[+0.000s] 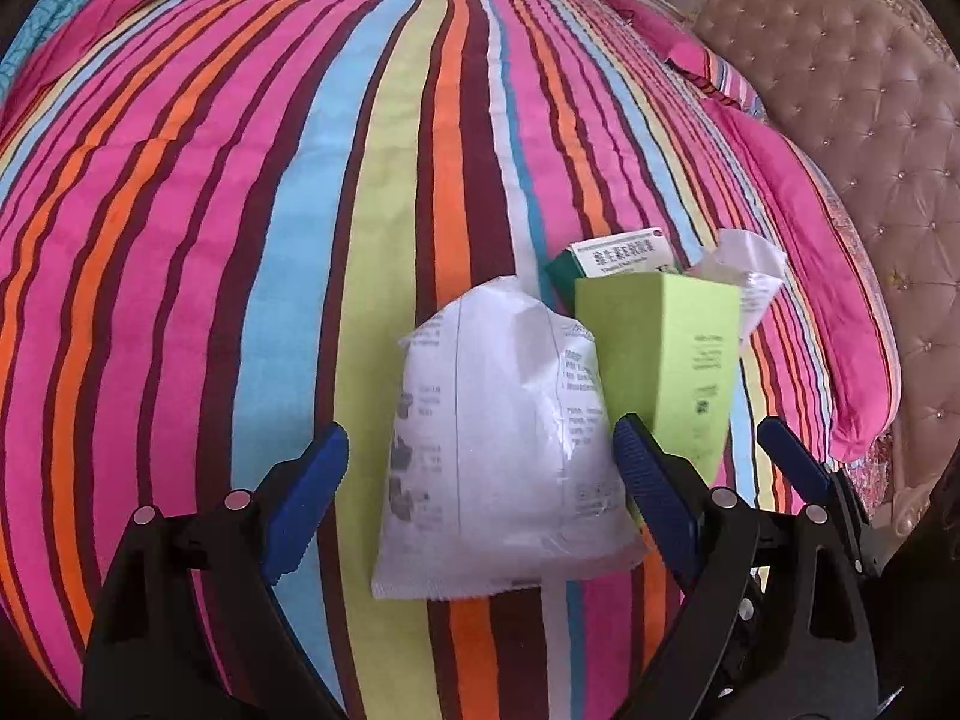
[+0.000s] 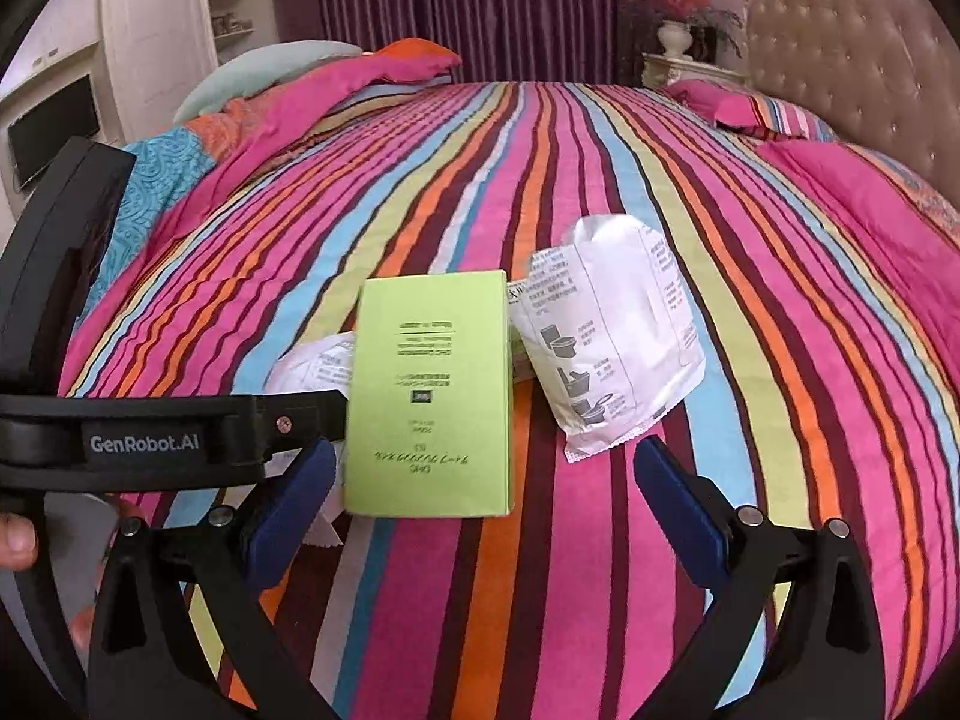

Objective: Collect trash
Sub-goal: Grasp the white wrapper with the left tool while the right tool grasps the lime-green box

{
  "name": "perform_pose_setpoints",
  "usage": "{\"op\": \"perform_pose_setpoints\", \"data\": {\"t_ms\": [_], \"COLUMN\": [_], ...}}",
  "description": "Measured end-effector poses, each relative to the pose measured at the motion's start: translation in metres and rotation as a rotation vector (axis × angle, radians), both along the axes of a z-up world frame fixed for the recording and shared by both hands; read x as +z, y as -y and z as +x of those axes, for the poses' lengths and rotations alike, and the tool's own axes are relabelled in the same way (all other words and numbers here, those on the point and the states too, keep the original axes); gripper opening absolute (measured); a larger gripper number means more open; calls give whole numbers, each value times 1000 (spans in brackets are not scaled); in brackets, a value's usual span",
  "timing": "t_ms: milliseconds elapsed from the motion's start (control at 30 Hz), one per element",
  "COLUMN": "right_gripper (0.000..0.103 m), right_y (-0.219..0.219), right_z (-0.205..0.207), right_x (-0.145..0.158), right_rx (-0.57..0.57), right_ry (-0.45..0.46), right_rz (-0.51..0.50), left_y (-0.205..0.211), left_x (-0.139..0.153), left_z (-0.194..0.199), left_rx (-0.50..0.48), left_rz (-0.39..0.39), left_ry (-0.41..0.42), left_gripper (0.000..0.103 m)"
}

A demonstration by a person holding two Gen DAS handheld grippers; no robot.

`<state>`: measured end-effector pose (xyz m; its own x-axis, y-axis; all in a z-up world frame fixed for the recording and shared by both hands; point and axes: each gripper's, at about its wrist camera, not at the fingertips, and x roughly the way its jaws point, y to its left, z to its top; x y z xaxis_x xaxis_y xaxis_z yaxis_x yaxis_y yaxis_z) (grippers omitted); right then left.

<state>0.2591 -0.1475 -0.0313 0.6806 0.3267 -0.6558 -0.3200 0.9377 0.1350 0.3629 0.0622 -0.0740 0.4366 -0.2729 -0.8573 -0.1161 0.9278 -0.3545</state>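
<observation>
A white printed pouch [image 1: 498, 450] lies on the striped bedspread between the fingers of my open left gripper [image 1: 480, 474]. To its right stands a light-green box [image 1: 666, 360], with a green-and-white box [image 1: 612, 255] and crumpled white paper [image 1: 750, 282] behind it. In the right wrist view the light-green box [image 2: 429, 396] lies just ahead of my open right gripper [image 2: 486, 492], nearer its left finger. The pouch [image 2: 612, 336] is to the box's right and the crumpled paper [image 2: 312, 366] to its left.
The striped bedspread [image 2: 600, 180] covers the whole bed. Pink pillows [image 2: 750, 108] and a tufted headboard [image 2: 852, 60] are at the right. The other gripper's black body [image 2: 150, 438] crosses the left of the right wrist view. A folded quilt [image 2: 300, 90] lies far left.
</observation>
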Motion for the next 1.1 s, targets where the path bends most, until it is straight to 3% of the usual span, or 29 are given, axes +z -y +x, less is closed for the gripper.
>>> {"op": "perform_pose_setpoints", "data": {"t_ms": [333, 367, 433, 533, 767, 1100], "right_gripper": [95, 95, 95, 95, 95, 94], "right_y": [-7, -9, -17, -29, -32, -50], "right_z": [10, 11, 9, 5, 16, 26], "right_x": [-10, -10, -8, -7, -8, -16], "right_rx": [-41, -42, -17, 15, -4, 27], "right_ry": [5, 7, 22, 69, 50, -6], "right_rz": [33, 27, 3, -68, -49, -38], "left_y": [-3, -4, -5, -7, -32, -63], "left_x": [-12, -12, -11, -10, -8, -8], "left_z": [15, 15, 13, 10, 1, -10], "left_rx": [37, 42, 44, 25, 89, 132], "left_rz": [-47, -45, -33, -23, -84, -77], "left_ry": [-22, -20, -9, 1, 2, 8], "left_gripper": [87, 85, 69, 64, 62, 62]}}
